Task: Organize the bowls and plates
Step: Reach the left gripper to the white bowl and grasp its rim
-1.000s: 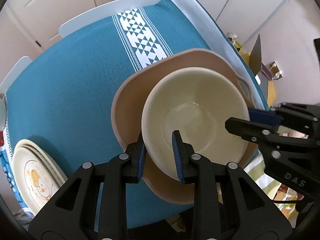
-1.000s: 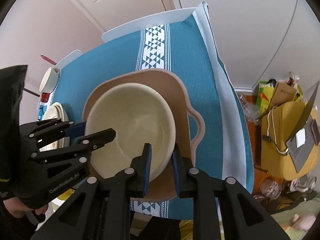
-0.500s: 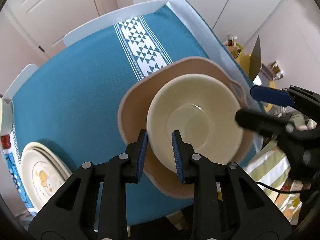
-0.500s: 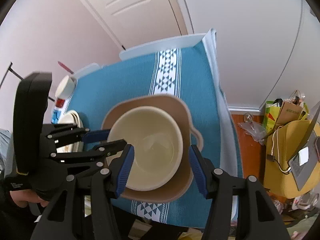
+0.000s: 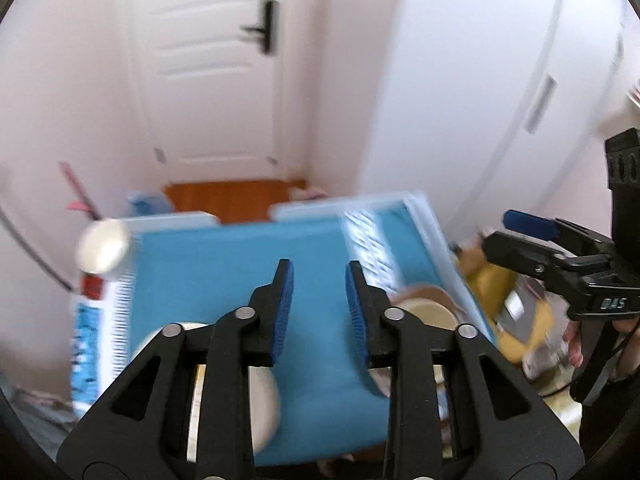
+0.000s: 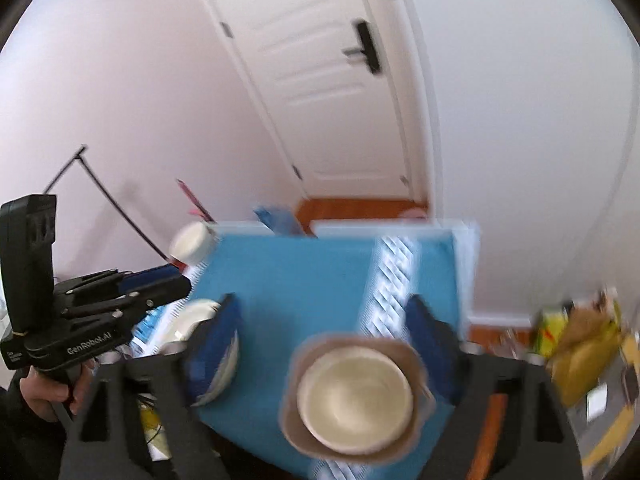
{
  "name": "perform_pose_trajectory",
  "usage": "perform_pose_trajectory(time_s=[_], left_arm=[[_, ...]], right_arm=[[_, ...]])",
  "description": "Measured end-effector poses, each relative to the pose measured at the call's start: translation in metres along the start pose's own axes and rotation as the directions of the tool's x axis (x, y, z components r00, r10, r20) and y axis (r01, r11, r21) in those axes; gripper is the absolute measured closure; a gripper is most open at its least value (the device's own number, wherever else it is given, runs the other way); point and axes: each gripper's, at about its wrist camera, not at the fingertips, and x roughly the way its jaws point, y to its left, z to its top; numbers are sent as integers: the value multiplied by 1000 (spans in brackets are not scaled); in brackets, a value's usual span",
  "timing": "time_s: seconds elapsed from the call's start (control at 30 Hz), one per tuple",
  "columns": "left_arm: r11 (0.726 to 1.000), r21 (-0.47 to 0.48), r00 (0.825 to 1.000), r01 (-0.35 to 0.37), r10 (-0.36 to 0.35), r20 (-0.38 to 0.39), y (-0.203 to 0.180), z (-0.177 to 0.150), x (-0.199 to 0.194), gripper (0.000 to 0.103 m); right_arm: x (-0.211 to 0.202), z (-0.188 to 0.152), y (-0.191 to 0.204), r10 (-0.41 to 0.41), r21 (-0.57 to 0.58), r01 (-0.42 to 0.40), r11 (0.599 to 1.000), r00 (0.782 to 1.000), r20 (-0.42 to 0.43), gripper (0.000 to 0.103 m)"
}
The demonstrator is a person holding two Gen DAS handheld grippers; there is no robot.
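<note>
The left gripper (image 6: 176, 276) reads "GenRobot.AI" on its side, and the right gripper (image 5: 516, 232) shows "DAS". The cream bowl (image 6: 356, 396) sits mouth-up, nested in the tan handled dish (image 6: 416, 360) near the table's (image 6: 288, 280) near right corner, with the stacked plates (image 6: 192, 320) flat at its near left edge. Both grippers hang above the table with jaws apart and empty, the right's much wider.

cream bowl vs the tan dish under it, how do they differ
The cream bowl is round and pale; the tan dish is squarish with rounded corners and darker. The cream bowl is smaller and sits inside the tan dish, whose rim shows all around it. Both rest on the blue tablecloth, held by neither hand-held gripper.
</note>
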Motion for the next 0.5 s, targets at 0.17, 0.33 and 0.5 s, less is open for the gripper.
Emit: perform_pose_trajectory(time_s=[0.17, 0.33, 0.5], left_arm=[[985, -138, 984, -106, 123, 126, 59, 1, -39, 0], [952, -244, 977, -183, 205, 65, 126, -1, -40, 0], [886, -443, 987, -138, 162, 18, 211, -12, -28, 0]], right_arm=[[22, 42, 57, 119, -113, -110, 987, 991, 69, 0], [71, 74, 109, 153, -193, -152, 969, 988, -9, 0], [128, 96, 152, 100, -214, -99, 972, 995, -7, 0]])
